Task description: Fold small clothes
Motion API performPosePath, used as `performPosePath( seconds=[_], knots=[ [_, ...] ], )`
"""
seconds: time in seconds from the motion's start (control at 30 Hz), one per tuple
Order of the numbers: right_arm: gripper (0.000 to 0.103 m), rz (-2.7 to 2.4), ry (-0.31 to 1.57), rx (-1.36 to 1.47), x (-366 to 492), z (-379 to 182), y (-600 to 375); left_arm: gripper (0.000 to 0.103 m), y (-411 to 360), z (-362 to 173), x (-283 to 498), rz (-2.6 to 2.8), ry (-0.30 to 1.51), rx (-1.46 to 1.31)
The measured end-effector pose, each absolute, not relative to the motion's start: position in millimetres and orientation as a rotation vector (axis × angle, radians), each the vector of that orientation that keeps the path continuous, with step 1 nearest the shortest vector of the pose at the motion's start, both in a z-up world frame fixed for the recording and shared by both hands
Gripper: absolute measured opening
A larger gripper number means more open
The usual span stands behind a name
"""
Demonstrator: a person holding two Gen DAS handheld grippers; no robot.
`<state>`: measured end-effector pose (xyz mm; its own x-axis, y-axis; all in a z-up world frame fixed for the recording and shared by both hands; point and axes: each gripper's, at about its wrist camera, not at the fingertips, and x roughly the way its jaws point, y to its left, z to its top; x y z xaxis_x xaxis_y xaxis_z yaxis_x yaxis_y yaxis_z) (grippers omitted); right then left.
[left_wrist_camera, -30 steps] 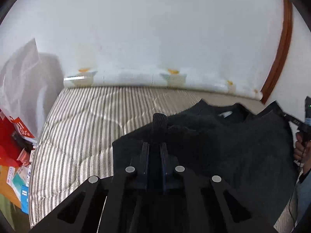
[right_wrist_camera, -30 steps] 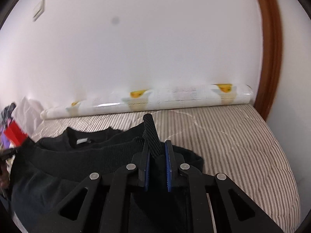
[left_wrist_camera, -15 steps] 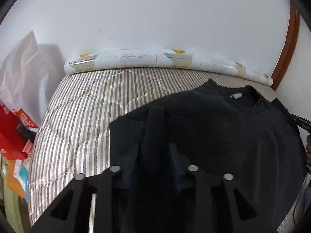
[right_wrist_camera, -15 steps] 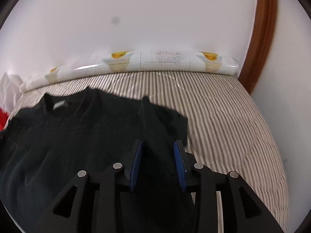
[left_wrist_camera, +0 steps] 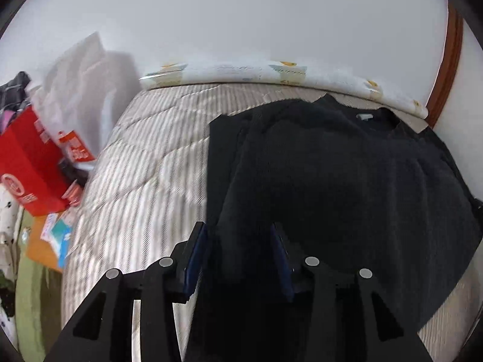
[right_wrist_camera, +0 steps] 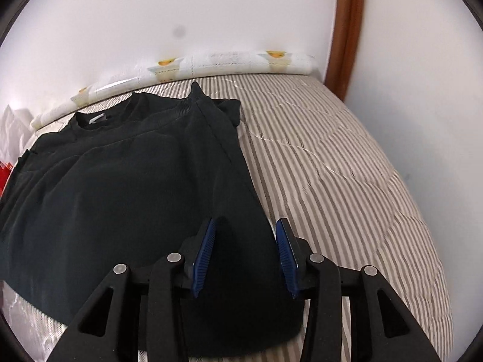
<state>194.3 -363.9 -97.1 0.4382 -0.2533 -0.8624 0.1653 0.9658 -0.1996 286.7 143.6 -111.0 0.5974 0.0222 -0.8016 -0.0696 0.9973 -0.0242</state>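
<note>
Black top (left_wrist_camera: 347, 181) flat on striped bed (left_wrist_camera: 145, 163), collar at 12 o'clock by printed roll (right_wrist_camera: 229, 60), L claw (left_wrist_camera: 238, 250) jaws opening, fabric between pads, not pinched, R claw (right_wrist_camera: 246, 253) likewise opening over hem at 6 o'clock

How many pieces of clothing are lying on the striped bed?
1. A black shirt lies spread on the bed, its collar toward the wall, its near edge between both grippers' opening jaws. Another piece could be hidden beneath it.
</note>
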Motion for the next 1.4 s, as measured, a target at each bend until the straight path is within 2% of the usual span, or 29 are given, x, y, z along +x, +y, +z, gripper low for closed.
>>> performPosePath(
  seconds=[0.13,0.37,0.7,0.8,0.87,1.1,1.17,1.4],
  knots=[
    [0.042,-0.267,1.048,-0.153,180,-77,-337,0.043,156,-115,251,0.04,0.956,-0.097],
    [0.05,-0.143,1.019,-0.195,188,-57,-260,0.047,171,-119,194,0.006,0.955,-0.176],
    [0.055,0.186,1.084,-0.296,168,-108,-94,0.047,185,-120,122,0.024,0.971,-0.243],
    [0.055,0.249,1.087,-0.357,160,-123,-53,0.054,191,-118,100,0.026,0.951,-0.246],
    [0.055,0.288,1.091,-0.385,154,-131,-28,0.055,195,-117,91,0.026,0.947,-0.247],
    [0.055,0.43,1.108,-0.477,126,-142,34,0.057,212,-114,67,0.021,0.921,-0.295],
    [0.06,0.48,1.096,-0.517,118,-145,51,0.058,216,-114,66,0.009,0.916,-0.31],
    [0.061,0.563,1.08,-0.614,101,-168,83,0.058,222,-119,71,-0.005,0.918,-0.353]
  ],
)
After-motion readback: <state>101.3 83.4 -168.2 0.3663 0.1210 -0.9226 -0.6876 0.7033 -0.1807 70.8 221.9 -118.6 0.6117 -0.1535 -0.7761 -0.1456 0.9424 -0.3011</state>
